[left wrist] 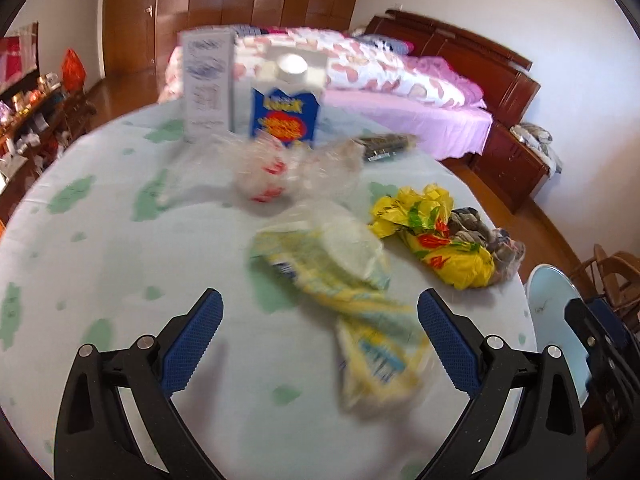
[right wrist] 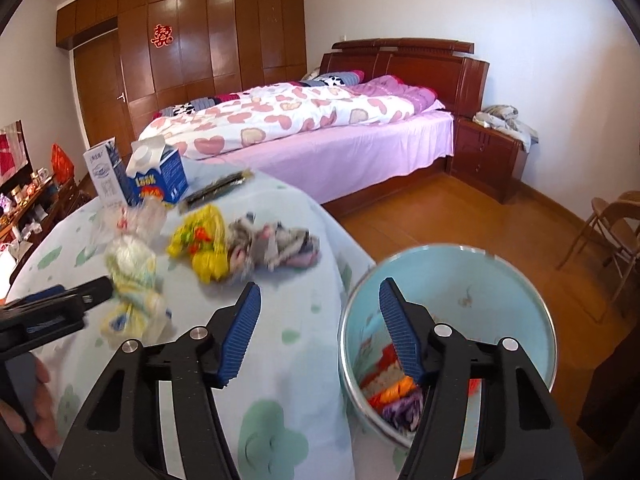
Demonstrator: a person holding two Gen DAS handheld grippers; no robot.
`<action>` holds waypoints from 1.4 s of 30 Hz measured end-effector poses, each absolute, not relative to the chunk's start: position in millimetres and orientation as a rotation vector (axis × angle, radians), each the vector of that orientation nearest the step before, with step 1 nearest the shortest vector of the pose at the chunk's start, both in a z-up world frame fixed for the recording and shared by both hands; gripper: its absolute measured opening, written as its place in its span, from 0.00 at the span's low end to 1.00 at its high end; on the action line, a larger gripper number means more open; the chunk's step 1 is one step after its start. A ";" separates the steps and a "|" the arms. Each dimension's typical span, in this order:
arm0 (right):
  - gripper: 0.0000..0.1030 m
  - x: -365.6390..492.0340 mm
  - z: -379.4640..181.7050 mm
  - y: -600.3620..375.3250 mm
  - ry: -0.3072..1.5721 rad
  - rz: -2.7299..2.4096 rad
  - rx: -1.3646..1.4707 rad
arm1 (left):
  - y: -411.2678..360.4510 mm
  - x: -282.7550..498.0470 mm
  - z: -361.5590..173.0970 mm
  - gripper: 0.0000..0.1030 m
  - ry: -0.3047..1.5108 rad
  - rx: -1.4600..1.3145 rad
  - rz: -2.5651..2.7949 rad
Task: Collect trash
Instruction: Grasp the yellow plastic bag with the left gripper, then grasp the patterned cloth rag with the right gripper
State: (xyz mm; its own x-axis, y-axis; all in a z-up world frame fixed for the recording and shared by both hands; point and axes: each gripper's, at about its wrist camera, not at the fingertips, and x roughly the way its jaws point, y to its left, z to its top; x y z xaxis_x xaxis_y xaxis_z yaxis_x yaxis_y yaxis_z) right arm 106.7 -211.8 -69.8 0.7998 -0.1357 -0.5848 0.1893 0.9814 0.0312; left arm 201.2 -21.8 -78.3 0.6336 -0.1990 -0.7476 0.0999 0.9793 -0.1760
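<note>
My left gripper (left wrist: 320, 308) is open and empty, low over the table, with a pale yellow crumpled wrapper (left wrist: 344, 280) lying between and just beyond its fingers. Further off lie a bright yellow wrapper (left wrist: 432, 236), a grey crumpled wrapper (left wrist: 492, 240), a clear plastic bag (left wrist: 280, 168) and a dark packet (left wrist: 384, 144). My right gripper (right wrist: 318, 286) is open and empty, above the table edge and the light blue trash bin (right wrist: 532, 312), which holds colourful scraps (right wrist: 396, 392). The left gripper (right wrist: 60, 300) shows at the left of the right wrist view, beside the pale wrapper (right wrist: 132, 280).
A blue milk carton (left wrist: 286, 108) and a white carton (left wrist: 208, 84) stand at the table's far side. The table (left wrist: 100, 240) has a pale green-patterned cloth. A bed (right wrist: 320, 128), a nightstand (right wrist: 484, 152) and a folding chair (right wrist: 612, 224) stand beyond.
</note>
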 end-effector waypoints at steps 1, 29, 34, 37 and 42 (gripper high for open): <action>0.60 109.6 -68.1 -213.8 0.622 -0.174 0.090 | -26.9 206.9 -83.0 0.85 0.888 -0.111 -0.157; 0.29 194.9 -90.9 -193.7 0.814 -0.103 0.093 | 59.2 222.9 -99.3 0.41 0.942 0.016 -0.069; 0.26 155.8 -86.0 -189.9 0.745 -0.064 0.209 | 59.9 221.4 -99.2 0.42 0.941 0.002 -0.080; 0.26 132.2 -86.1 -176.6 0.676 -0.067 0.241 | 58.9 220.5 -99.3 0.42 0.940 0.003 -0.080; 0.26 114.3 -89.5 -160.5 0.631 -0.111 0.224 | 72.3 218.3 -98.1 0.37 0.932 -0.085 -0.099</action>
State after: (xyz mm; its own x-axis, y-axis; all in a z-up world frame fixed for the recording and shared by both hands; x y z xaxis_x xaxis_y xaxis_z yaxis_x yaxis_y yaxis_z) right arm 114.3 -160.5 -89.5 0.8025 -0.0348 -0.5957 0.1706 0.9700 0.1732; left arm 218.3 72.3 -98.1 0.5919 -0.1215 -0.7968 0.0482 0.9921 -0.1154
